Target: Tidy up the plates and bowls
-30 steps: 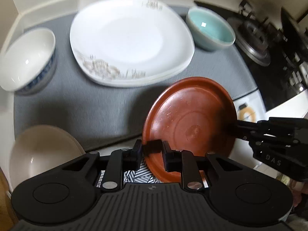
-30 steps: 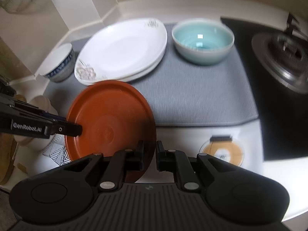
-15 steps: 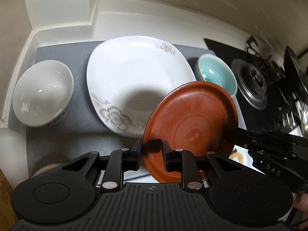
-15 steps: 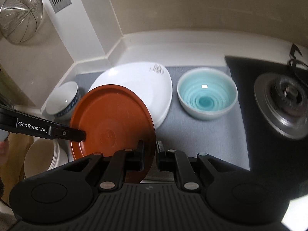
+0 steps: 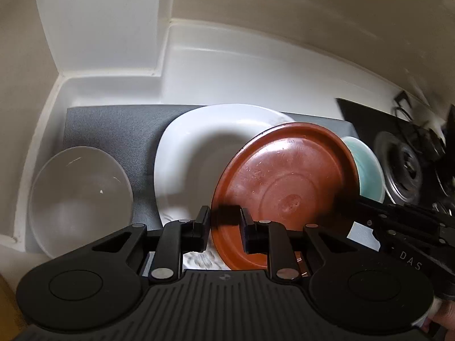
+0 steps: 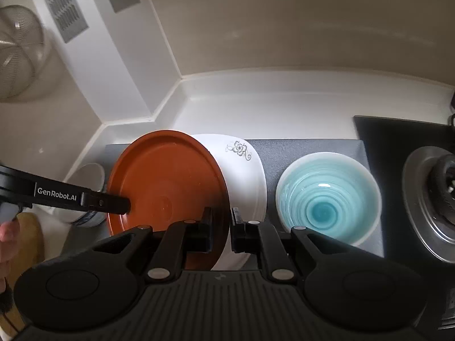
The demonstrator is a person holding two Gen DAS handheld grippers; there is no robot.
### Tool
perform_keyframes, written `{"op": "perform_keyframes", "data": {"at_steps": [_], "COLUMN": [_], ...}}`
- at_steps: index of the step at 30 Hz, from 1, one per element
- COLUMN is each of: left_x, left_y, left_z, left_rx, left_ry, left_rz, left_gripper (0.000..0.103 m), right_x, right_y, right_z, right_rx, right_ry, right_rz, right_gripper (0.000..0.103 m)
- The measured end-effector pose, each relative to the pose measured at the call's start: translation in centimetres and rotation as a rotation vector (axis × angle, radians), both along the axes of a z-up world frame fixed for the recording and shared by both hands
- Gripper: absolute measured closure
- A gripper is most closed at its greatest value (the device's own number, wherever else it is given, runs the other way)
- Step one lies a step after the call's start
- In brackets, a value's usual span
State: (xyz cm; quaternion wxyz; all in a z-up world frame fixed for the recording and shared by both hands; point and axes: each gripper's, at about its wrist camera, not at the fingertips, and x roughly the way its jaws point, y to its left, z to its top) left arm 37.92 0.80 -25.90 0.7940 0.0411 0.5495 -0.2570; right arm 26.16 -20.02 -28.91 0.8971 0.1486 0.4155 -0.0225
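Grey mat [image 6: 298, 149] on white counter, stove [image 6: 432, 199] at frame right. Left gripper [image 5: 224, 227] and right gripper [image 6: 220, 227] both clamp brown plate [image 6: 170, 187] rim, plate mid-frame above white plate [image 6: 244, 176]. Teal bowl [image 6: 327, 199] right, white bowl [image 5: 79, 199] left.

Left gripper [image 5: 224, 227]: matte black plastic, ribbed grey-black housing, two round discs on either side, silver pivot screws on the linkage bars, flat black fingers [image 5: 202, 221]. White "GenRobot.AI" lettering on its side in right wrist view. Right gripper [image 6: 220, 227]: same black build, silver screws, ribbed base; white "DAS" marking in left wrist view. Bare skin of left hand [image 6: 7, 241] at frame edge.
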Motion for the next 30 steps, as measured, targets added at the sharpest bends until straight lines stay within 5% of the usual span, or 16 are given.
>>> {"op": "perform_keyframes", "data": {"at_steps": [9,20,23,24,30], "left_x": [2.1,2.4,1.9,1.4,-1.1], "left_y": [-0.8,-0.2,2.0,3.1,9.7], "left_z": [-3.8,-4.7,-3.1,-2.3,1.3], "left_rx": [0.046,0.053,0.007,-0.013,-0.057], "left_ry": [0.019,-0.046,-0.062,-0.087,-0.16], "left_rz": [0.032,0.058,0.082,0.1,0.182], "left_gripper": [0.082,0.088,0.053,0.043,0.035], "right_x": [3.4,4.6,4.2,4.0,4.3], "right_y": [-0.6,-0.1,0.2,0.5,4.0], "right_z": [-4.7,-5.5,-4.7,-4.3,-1.9], "right_rx": [0.003,-0.028,-0.045,-0.049,-0.033], "right_ry": [0.058,0.032,0.01,0.0,-0.064], "right_rz": [-0.04,-0.021,-0.047,-0.045,0.051], "right_gripper": [0.09,0.084,0.061,0.061,0.061]}}
